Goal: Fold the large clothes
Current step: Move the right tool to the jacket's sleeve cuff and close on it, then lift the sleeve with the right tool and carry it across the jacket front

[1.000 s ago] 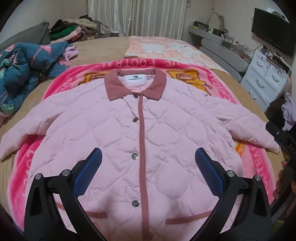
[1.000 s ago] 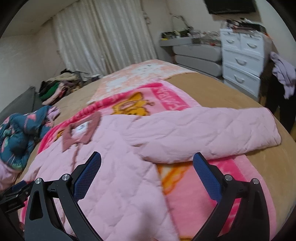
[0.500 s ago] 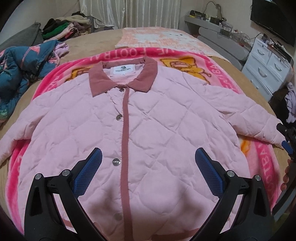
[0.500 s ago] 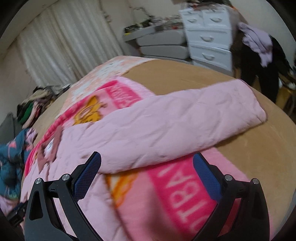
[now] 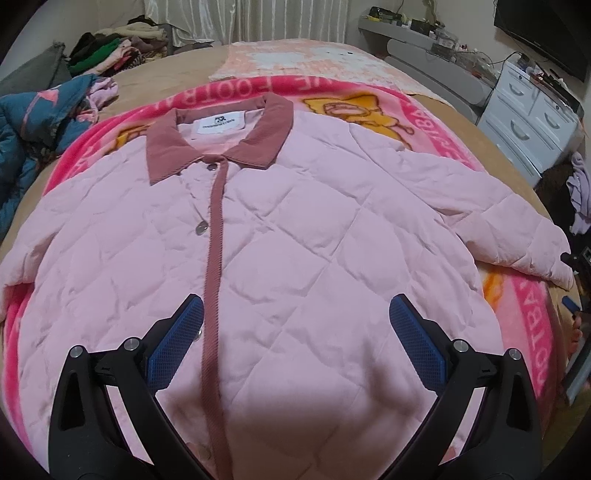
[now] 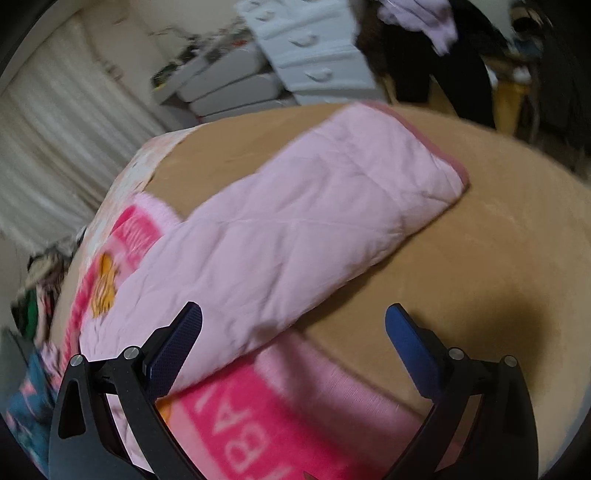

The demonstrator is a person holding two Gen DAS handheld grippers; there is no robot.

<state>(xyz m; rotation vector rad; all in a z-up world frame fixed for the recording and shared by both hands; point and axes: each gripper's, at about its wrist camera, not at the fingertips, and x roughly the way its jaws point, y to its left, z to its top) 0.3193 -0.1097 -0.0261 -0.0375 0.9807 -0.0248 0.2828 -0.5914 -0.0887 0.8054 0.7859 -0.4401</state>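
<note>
Left wrist view: the jacket (image 5: 295, 236) lies flat, front up, on a blanket (image 5: 528, 310) on the bed (image 5: 491, 147), right under the wide-open, empty left tongs (image 5: 295, 332). Right tongs (image 6: 293, 334), also spread wide and empty, hang over the jacket's sleeve (image 6: 295, 229), with the cuff farther ahead.

A bedroom under dim indoor light: pale pleated curtains (image 5: 207, 18) hang along the far wall, straight ahead of the claw, with a heap of clothes (image 5: 110, 51) piled ahead to its left. To the right, a white chest of drawers (image 5: 528, 122) stands beneath a dark wall-mounted television (image 5: 546, 33), beside a grey shelf (image 5: 417, 37) cluttered with cables and small items.
</note>
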